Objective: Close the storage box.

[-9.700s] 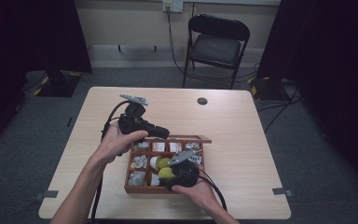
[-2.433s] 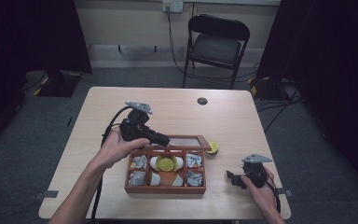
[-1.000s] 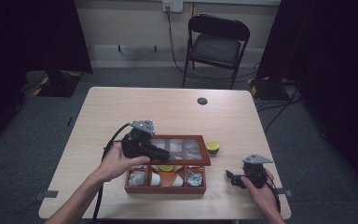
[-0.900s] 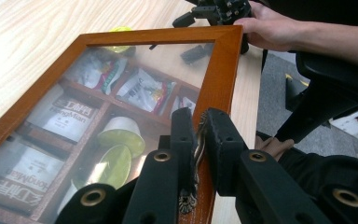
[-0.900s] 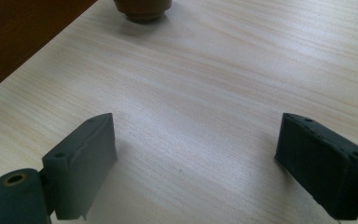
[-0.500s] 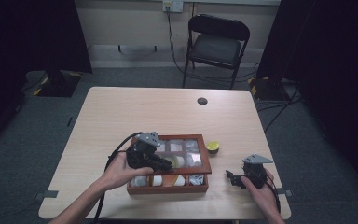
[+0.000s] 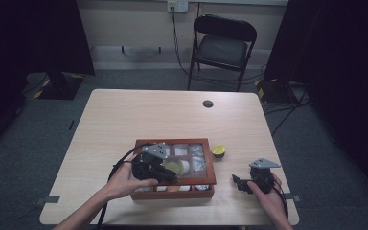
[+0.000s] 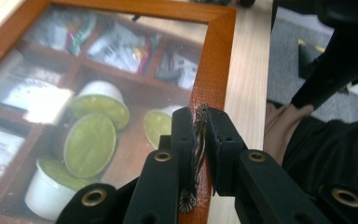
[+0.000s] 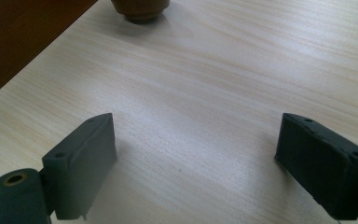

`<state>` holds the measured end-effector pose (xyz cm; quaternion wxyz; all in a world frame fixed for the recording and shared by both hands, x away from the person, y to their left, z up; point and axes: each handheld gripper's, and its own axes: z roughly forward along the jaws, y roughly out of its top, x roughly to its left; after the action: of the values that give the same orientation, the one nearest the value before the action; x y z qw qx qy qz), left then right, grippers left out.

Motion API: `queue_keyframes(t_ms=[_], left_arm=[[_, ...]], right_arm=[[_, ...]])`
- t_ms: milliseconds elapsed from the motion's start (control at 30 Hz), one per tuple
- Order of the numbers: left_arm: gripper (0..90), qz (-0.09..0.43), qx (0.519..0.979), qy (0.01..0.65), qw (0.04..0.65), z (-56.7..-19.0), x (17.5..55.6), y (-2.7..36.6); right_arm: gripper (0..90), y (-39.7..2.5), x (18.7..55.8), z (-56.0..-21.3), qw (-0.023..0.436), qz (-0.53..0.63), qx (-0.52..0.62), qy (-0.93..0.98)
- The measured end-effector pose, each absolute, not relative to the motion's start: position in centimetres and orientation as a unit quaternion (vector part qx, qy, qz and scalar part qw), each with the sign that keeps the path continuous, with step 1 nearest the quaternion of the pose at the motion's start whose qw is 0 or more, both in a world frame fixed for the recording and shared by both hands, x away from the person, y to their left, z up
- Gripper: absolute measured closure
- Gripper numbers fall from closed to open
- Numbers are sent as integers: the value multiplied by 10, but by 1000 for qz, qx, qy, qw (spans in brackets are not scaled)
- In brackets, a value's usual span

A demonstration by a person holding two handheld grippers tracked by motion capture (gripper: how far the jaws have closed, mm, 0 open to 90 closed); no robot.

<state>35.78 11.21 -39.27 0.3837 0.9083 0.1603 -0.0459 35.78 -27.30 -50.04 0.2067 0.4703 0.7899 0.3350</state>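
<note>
From above, the box (image 7: 174,168) sits near the front edge of the counter (image 7: 124,115), its glass lid (image 7: 191,158) lying flat over the compartments. The left tongs (image 7: 168,175) rest on the lid's front rail, the hand (image 7: 124,178) behind them. A loose pod (image 7: 218,151) stands on the counter just beside the box's right side. The right tongs (image 7: 237,182) lie low near the front right corner, well apart from the box.

In the left gripper view, the left tongs (image 8: 200,140) are pinched narrow on the small brass handle (image 8: 199,140) on the lid's frame (green-topped pods (image 8: 89,144) show through the glass).

In the right gripper view, the right tongs (image 9: 196,163) gape wide over bare counter (image 9: 242,70), holding nothing; the pod's base (image 9: 140,9) shows at the top edge.
</note>
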Motion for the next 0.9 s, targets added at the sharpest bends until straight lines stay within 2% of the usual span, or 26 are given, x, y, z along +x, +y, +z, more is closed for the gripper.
queue_keyframes(t_ms=[267, 900], left_arm=[[823, -50, 921, 157, 352, -412, 355, 107], [817, -59, 915, 174, 359, -423, 354, 108]], right_arm=[[112, -273, 358, -500, 207, 335, 471, 790], [111, -273, 358, -500, 207, 335, 471, 790]])
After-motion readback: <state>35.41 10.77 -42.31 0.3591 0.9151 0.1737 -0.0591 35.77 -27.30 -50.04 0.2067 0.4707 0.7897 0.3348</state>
